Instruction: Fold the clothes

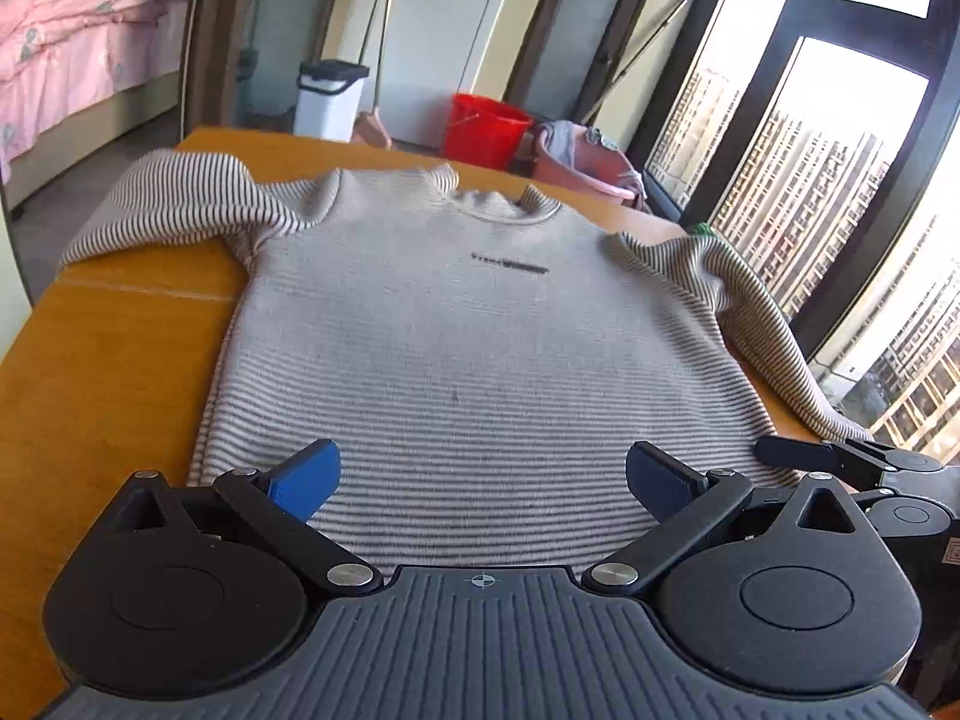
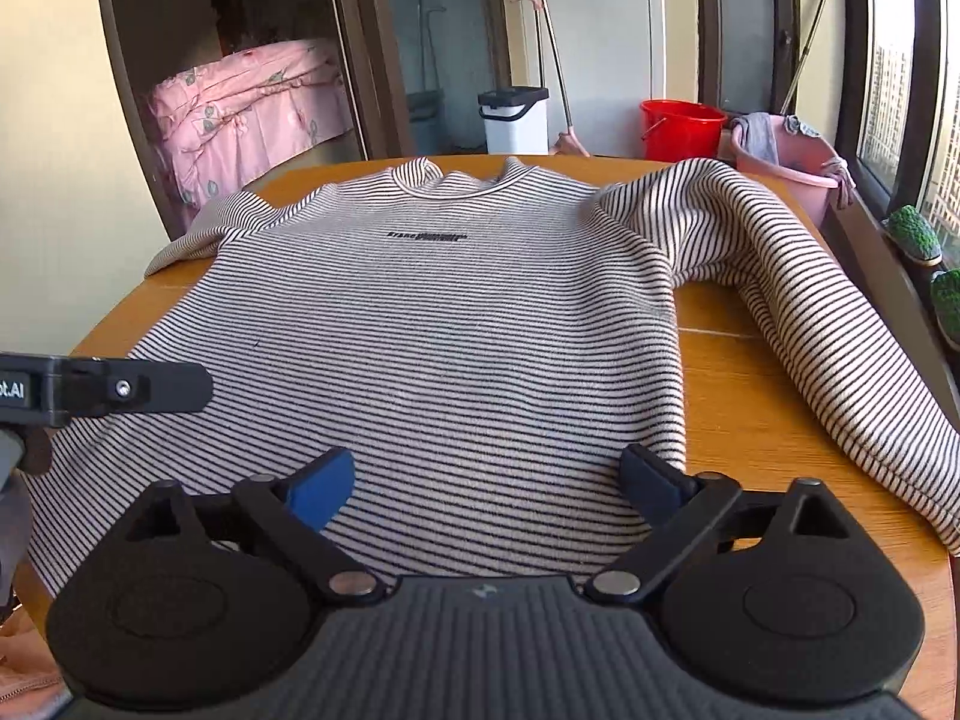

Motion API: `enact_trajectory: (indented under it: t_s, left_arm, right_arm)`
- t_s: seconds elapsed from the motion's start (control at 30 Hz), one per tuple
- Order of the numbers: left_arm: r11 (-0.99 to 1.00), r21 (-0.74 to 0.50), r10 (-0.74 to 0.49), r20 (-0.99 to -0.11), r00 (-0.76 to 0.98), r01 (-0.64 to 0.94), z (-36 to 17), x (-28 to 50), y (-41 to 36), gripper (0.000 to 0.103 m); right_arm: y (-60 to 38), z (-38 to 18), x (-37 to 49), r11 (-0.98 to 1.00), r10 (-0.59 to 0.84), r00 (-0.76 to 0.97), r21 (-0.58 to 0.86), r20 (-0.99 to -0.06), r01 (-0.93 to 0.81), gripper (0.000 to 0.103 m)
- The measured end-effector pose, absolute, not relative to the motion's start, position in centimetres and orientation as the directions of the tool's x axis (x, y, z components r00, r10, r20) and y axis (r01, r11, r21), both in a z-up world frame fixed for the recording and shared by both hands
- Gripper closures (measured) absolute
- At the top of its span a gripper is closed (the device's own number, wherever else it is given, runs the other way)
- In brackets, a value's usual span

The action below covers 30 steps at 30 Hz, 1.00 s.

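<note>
Wood of the table (image 2: 750,354) carries the whole job, and on it we have the striped sweater (image 2: 456,348) lying flat, front up, collar at the far edge and hem at the near edge under both grippers. Its body is fairly smooth. The right sleeve (image 2: 798,300) trails down the right side and seems to run off the table edge, while the left sleeve (image 1: 174,204) is bunched at the far left corner.

We judge that no fold is made yet and that this is the opening grasp. To do it well we would take the sleeves first: bring each one across the chest so it lies straight, then fold the body from the hem toward the collar. Knit this soft will sag and drag, so we should pinch a good bite of cloth, lift it clear of the table before carrying it over, and keep both sides level so the stripes stay parallel.

Our left gripper (image 1: 483,480) hangs over the near hem with its blue fingers spread wide and nothing between them. Our right gripper (image 2: 486,486) stands the same way, jaws wide apart and empty, nearer the sweater's right edge.

Across the chest runs a small dark line of print (image 2: 426,235); we cannot read it in either view. On the housing of the left gripper, seen from the right wrist, a white label (image 2: 13,391) ends in ".AI", the rest cut off by the frame.
</note>
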<state>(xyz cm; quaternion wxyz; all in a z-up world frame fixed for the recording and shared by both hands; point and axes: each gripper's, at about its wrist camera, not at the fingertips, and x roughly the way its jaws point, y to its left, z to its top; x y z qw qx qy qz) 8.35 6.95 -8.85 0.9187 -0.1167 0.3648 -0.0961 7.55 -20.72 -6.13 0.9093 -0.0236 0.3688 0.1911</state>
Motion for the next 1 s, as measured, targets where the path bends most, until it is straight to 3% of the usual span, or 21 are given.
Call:
enact_trajectory:
  t_s: [0.27, 0.67, 0.83, 1.0]
  left_arm:
    - [0.959, -0.265, -0.255, -0.632, 0.732, 0.105, -9.9, 6.8, 6.3, 0.0]
    - [0.967, -0.228, -0.238, -0.627, 0.742, 0.117, -10.2, 5.8, 5.9, 0.0]
    - [0.938, -0.328, -0.31, -0.657, 0.687, 0.11, -8.6, 7.2, 7.0, 0.0]
    - [0.963, -0.263, -0.227, -0.688, 0.689, 0.055, -9.1, 9.0, 6.8, 0.0]
  right_arm:
    - [-19.3, -6.6, 7.3, 0.936, 0.279, 0.665, 0.043, -0.693, -0.348, 0.0]
    - [-20.7, -6.4, 6.9, 0.932, 0.343, 0.68, 0.147, -0.648, -0.33, 0.0]
    - [-21.8, -5.6, 7.0, 0.924, 0.382, 0.71, 0.255, -0.591, -0.285, 0.0]
    - [-21.8, -5.5, 7.8, 0.924, 0.378, 0.721, 0.28, -0.581, -0.259, 0.0]
